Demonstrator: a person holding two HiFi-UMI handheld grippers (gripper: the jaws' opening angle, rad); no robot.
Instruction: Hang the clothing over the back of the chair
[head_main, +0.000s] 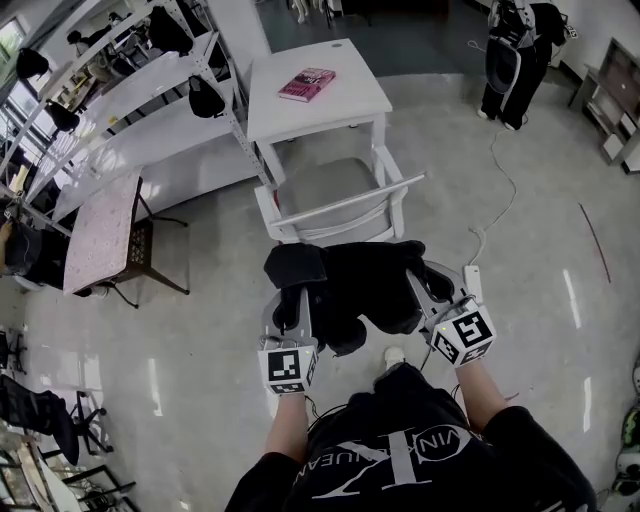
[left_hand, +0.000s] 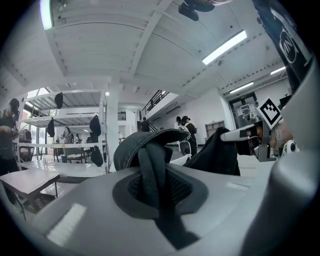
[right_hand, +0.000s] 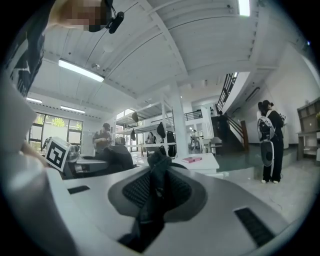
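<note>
A black garment (head_main: 355, 285) hangs bunched between my two grippers, a short way in front of the white chair (head_main: 335, 205), whose back rail (head_main: 345, 203) faces me. My left gripper (head_main: 290, 318) is shut on the garment's left edge; in the left gripper view a thick fold of black cloth (left_hand: 152, 172) runs between the jaws. At the garment's right edge my right gripper (head_main: 432, 296) is shut too, with dark cloth (right_hand: 157, 192) pinched between its pads. Both grippers point roughly level toward the chair.
Beyond the chair stands a white table (head_main: 315, 90) with a pink book (head_main: 306, 84) on it. White shelving (head_main: 130, 90) with dark caps runs along the left. A small speckled table (head_main: 100, 235) is at left. A white power strip (head_main: 472, 280) and cord lie on the floor at right.
</note>
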